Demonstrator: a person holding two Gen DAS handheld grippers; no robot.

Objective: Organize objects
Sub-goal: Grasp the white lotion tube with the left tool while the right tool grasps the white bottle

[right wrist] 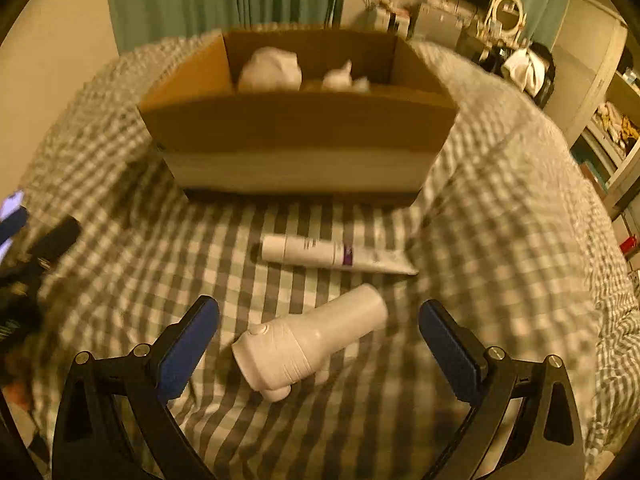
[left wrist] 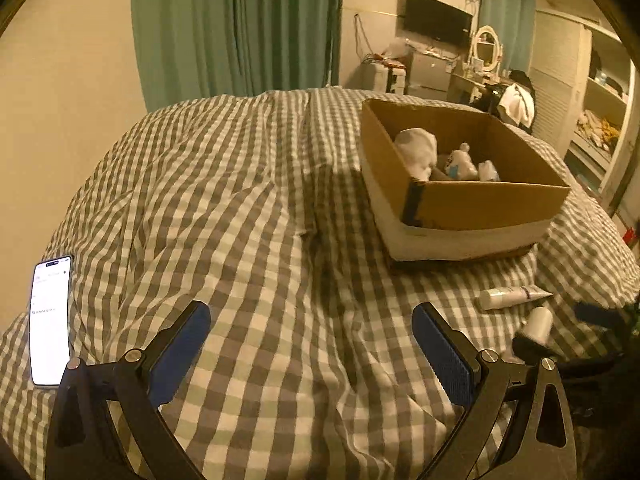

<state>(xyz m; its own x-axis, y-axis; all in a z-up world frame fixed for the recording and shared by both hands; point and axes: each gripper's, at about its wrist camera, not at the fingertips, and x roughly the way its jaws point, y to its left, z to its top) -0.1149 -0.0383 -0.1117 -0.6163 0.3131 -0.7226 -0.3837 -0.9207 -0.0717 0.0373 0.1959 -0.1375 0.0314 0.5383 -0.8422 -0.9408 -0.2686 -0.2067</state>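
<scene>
bed (left wrist: 248, 208) under a rumpled grey-white checked cover; green curtains (left wrist: 236, 24) behind its far edge; tv (left wrist: 438, 20), round mirror (left wrist: 486, 46) and open shelves (left wrist: 604, 108) along the far right wall; cardboard box (left wrist: 480, 204) toward the bed's far right edge, pale items inside; white tube (right wrist: 336, 256) lies just before the box's near wall; white bottle (right wrist: 312, 342) on its side nearer, between the right gripper (right wrist: 319, 344) fingers, jaws spread, not touching it; left gripper (left wrist: 311, 348) released over bare cover; lit phone (left wrist: 51, 320) at the left edge.
</scene>
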